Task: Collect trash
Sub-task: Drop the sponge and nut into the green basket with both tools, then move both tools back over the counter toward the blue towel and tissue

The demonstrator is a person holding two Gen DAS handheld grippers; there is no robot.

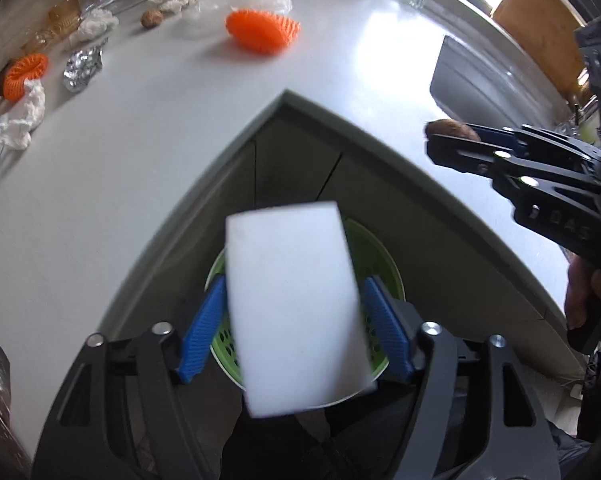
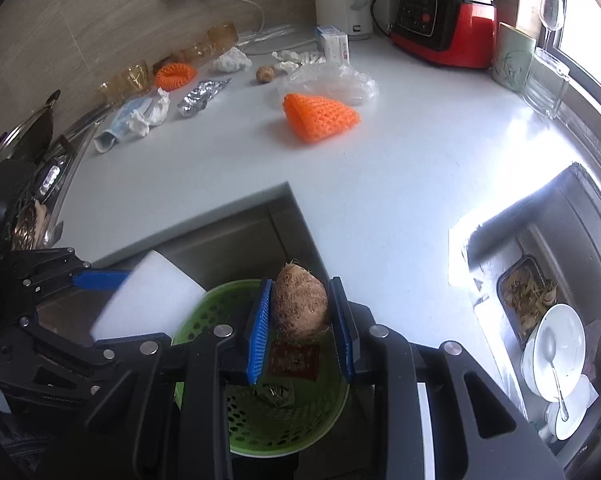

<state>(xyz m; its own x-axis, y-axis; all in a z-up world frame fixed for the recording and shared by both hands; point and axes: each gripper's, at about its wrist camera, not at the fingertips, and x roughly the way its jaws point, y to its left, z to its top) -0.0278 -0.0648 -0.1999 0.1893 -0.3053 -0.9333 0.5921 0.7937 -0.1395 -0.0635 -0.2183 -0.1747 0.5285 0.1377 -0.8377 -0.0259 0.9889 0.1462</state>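
Trash is already partly gathered: looking down into the green basket (image 2: 284,412) from my right wrist view, I see a red wrapper and a crumpled scrap lying on its bottom.

My left hand-held gripper (image 1: 296,320) sits directly above that basket with a white foam block (image 1: 296,304) between its blue pads. In the left wrist view I see gaps between the pads and the block's sides, so I judge the jaws parted and the block released or about to drop, though the blur keeps me from being sure of contact.

My right hand-held gripper (image 2: 300,324) is also above the basket, narrowly closed on a brown hairy husk (image 2: 300,304), pads pressing both sides. That piece looks ready to be let go next.

Plenty is left on the desk (image 2: 400,184) beyond the basket: an orange foam net (image 2: 318,118) nearest, a clear plastic bag (image 2: 336,80) just behind it, then farther back a second orange net ring (image 2: 174,74), a crushed foil wrapper (image 2: 198,100), several crumpled tissues (image 2: 154,114), a face mask (image 2: 118,126) and a small brown nut (image 2: 265,74). By my judgement the job is well under halfway.
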